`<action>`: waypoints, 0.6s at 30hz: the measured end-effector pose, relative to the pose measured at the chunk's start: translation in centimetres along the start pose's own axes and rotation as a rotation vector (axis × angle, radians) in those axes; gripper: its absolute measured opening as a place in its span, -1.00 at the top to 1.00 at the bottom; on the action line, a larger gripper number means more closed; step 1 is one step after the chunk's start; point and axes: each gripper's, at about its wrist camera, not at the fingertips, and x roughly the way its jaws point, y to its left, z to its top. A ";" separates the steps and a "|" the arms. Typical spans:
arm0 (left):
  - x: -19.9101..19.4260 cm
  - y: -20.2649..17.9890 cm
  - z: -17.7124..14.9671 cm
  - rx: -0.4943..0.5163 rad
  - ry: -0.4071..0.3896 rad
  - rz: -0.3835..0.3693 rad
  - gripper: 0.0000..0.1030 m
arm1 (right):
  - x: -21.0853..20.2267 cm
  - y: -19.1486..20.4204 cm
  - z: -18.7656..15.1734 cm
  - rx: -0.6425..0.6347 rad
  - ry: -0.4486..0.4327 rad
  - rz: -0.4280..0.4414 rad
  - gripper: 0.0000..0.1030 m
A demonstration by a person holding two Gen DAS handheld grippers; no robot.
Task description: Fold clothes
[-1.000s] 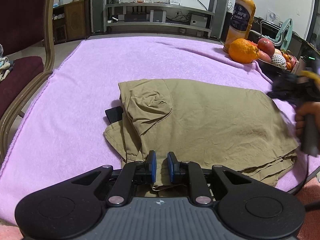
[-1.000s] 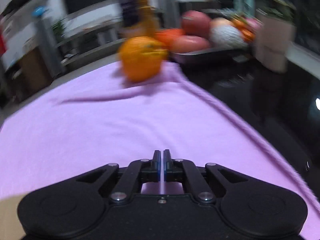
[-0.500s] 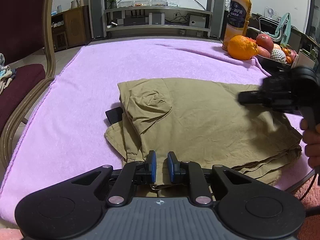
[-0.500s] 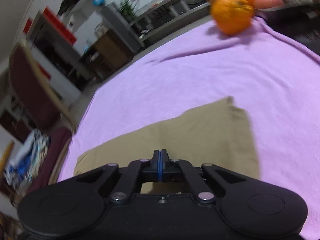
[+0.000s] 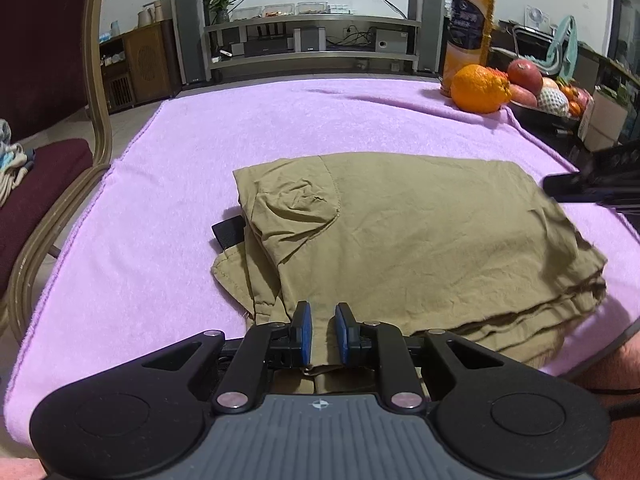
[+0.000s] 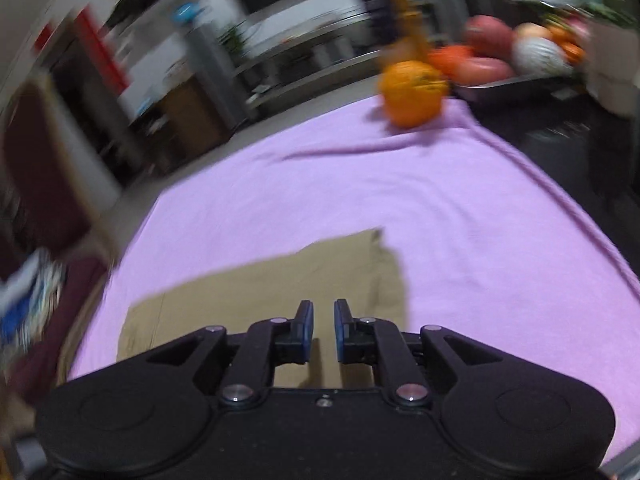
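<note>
Item: khaki garment (image 5: 408, 232), prob. shorts or trousers, already folded into a rough rectangle w/ several layers stacked at the near edge; sits mid-to-near on the purple towel (image 5: 168, 216) covering the table. Step in hand, by my read: late fold stage, tidying or prepping one more fold. Left gripper (image 5: 322, 334) at the near-left hem, blue pads a little apart w/ a tab of khaki cloth between them; whether they actually pinch it, cannot tell. Right gripper (image 6: 322, 330) hovers over the garment's right part, jaws parted, nothing between them; right-wrist view is motion-blurred. Same tool shows at the right edge of the left-wrist view, above the cloth's far-right corner. Next move likely needs: right gripper to come down on the right edge or corner and close, then both lift together and carry that side across, keeping layers aligned. Condition of item: thin, soft fabric, wrinkled at the left pocket area; left side uneven, w/ a black strap or tab (image 5: 228, 232) sticking out from under it; near-right layers splay slightly. Nearby, far right: orange (image 5: 480, 89), juice bottle (image 5: 468, 24), fruit tray (image 5: 540, 116). Chair (image 5: 48, 184) at left.
</note>
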 end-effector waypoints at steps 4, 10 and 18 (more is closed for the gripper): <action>-1.5 -1.2 -0.6 0.094 0.009 0.001 0.66 | 0.6 1.9 -2.7 -0.156 0.152 -0.110 0.75; -4.2 -0.5 -1.3 0.100 0.018 -0.037 0.50 | -2.7 0.4 -2.4 -0.057 0.122 -0.098 0.68; -6.5 4.3 2.7 -0.171 -0.113 -0.046 0.20 | -4.6 -1.9 0.3 0.149 -0.080 -0.027 0.38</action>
